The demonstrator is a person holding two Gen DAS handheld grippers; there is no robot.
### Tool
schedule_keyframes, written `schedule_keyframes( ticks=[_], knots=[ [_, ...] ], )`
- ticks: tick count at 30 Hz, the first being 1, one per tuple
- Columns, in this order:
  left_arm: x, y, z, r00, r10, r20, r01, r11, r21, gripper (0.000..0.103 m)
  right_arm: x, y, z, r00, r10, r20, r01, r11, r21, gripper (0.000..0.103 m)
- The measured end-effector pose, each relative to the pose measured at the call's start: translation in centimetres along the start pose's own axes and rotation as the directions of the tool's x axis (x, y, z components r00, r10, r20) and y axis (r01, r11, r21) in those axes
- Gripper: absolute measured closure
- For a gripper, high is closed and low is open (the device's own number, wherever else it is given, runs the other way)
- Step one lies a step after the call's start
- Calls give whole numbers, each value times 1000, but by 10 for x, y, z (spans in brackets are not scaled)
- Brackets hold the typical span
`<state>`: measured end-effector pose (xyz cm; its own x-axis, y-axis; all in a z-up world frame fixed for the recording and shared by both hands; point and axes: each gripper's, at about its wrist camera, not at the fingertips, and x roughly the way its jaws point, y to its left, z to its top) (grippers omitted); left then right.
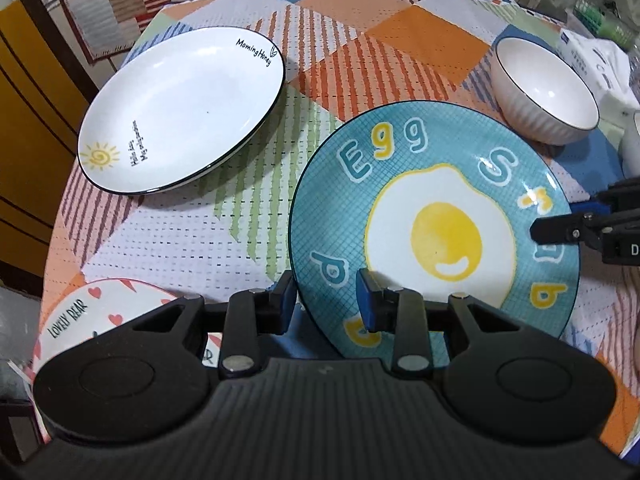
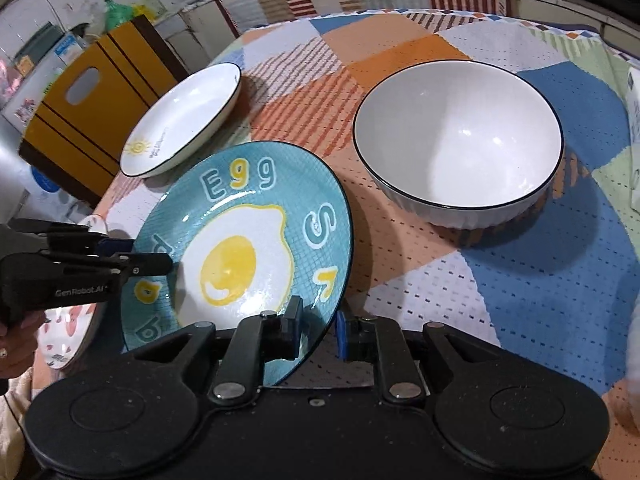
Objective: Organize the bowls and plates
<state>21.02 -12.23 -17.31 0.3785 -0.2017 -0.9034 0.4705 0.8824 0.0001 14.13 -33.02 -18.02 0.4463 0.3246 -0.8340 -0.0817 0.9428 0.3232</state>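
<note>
Gripping the egg plate (image 1: 440, 220) from two sides here: pinching its near rim with the left claw (image 1: 328, 306), one pad above and one below the edge, and clamping the opposite rim with the right claw (image 2: 320, 330) in the same way. Holding it tilted and seemingly just off the desk (image 1: 400, 40), partly above the heart plate (image 1: 100, 312) at the near left corner. Judging this as the carry-and-stack step, most likely heading for the heart plate below or the white sun plate (image 1: 180, 112) further back on the left. Doing it well means moving both claws together at one pace, neither pulling apart nor twisting against each other, since glazed rims slip easily out of small pads. Levelling the plate before lowering, centring it over the target, and setting it down gently rather than dropping one edge first. Opening one claw only once the weight is resting. Steering clear of the white bowl (image 2: 460, 136), sitting just beside the plate on the right.
</note>
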Motion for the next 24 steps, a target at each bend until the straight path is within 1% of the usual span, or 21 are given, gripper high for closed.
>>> schedule_keyframes(
  ticks=[2,4,6,8,10,11,12,14,16,18,20,24],
  knots=[
    [-8,0,-2,1000,4,6,-4,1000,19,72,-3,11,-2,998,-55,7,55,997,-56,79],
    [-17,0,-4,1000,5,11,-6,999,47,72,-9,22,-4,993,-117,26,120,985,-122,76],
    [-28,1,-10,1000,1,28,-3,998,69,72,-18,34,-8,986,-162,49,168,968,-183,69],
    [-39,3,-16,999,-2,37,-1,997,77,72,-24,43,-11,982,-173,81,187,955,-231,63],
    [-48,6,-21,999,-8,37,6,997,71,72,-31,54,-15,978,-180,108,204,940,-273,62],
    [-53,9,-23,999,-14,39,11,998,64,72,-35,60,-17,975,-183,123,211,935,-286,59],
    [-59,13,-25,999,-16,38,14,998,57,72,-38,64,-17,974,-180,135,213,933,-291,56],
    [-69,19,-28,999,-20,41,18,999,51,72,-47,75,-18,974,-163,155,203,932,-300,54],
    [-81,25,-32,999,-26,47,24,998,58,72,-58,90,-22,973,-145,182,198,927,-319,52],
    [-94,33,-37,998,-35,54,32,997,67,71,-69,105,-23,970,-125,209,191,922,-336,47],
    [-105,42,-43,998,-41,53,37,997,69,71,-78,118,-25,968,-101,232,180,921,-347,45],
    [-128,67,-58,997,-43,56,40,998,53,61,-98,148,-35,959,-41,282,150,914,-377,38]
  ],
)
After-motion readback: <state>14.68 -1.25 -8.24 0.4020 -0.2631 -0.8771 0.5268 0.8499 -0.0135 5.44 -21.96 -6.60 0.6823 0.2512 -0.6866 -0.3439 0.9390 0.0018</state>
